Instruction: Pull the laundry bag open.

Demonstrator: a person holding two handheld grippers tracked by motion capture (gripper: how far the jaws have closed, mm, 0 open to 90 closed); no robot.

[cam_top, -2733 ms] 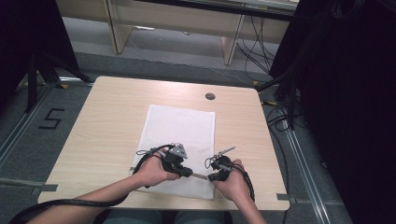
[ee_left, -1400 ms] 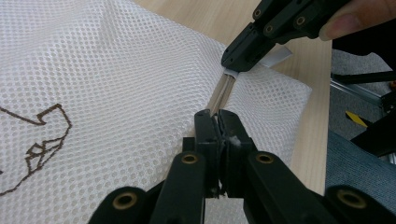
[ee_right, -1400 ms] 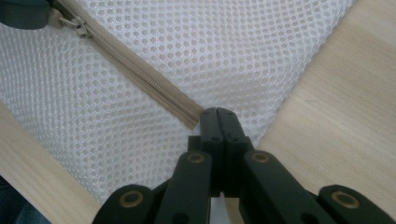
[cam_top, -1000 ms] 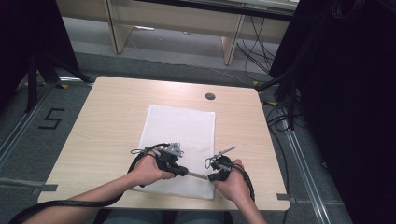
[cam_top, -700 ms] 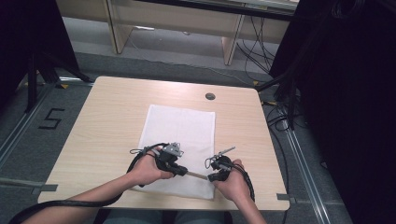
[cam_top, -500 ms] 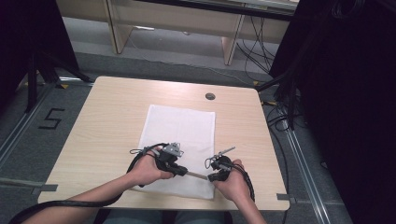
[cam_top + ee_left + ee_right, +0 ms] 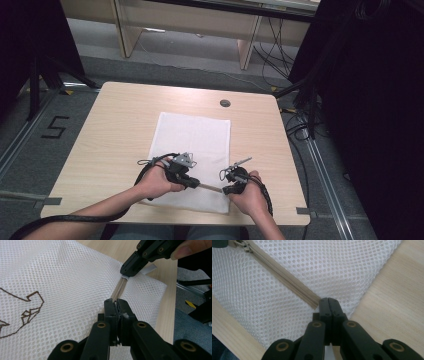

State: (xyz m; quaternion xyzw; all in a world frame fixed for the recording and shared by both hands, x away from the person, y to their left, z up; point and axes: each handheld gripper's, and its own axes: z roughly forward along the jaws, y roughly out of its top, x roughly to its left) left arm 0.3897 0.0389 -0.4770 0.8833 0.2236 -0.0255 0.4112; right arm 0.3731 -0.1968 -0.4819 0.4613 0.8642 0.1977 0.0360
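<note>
A white mesh bag [image 7: 192, 135] lies flat on the wooden table [image 7: 115, 125]. A beige zipper [image 7: 210, 187] runs along the bag's near edge. My left gripper [image 7: 197, 184] [image 7: 117, 302] is shut on the zipper at its slider [image 7: 243, 245], jaws pressed together. My right gripper [image 7: 225, 189] [image 7: 328, 300] is shut on the mesh just past the zipper's end [image 7: 313, 303]. The stretch of zipper [image 7: 120, 287] between the two grippers is short and its teeth are closed. In the left gripper view the right gripper [image 7: 127, 268] shows at the far end of that stretch.
A brown printed outline [image 7: 27, 307] marks the mesh to the left of my left jaws. A round cable hole [image 7: 225, 103] sits near the table's far edge. Bare wood lies on both sides of the bag, and the front table edge is close under the hands.
</note>
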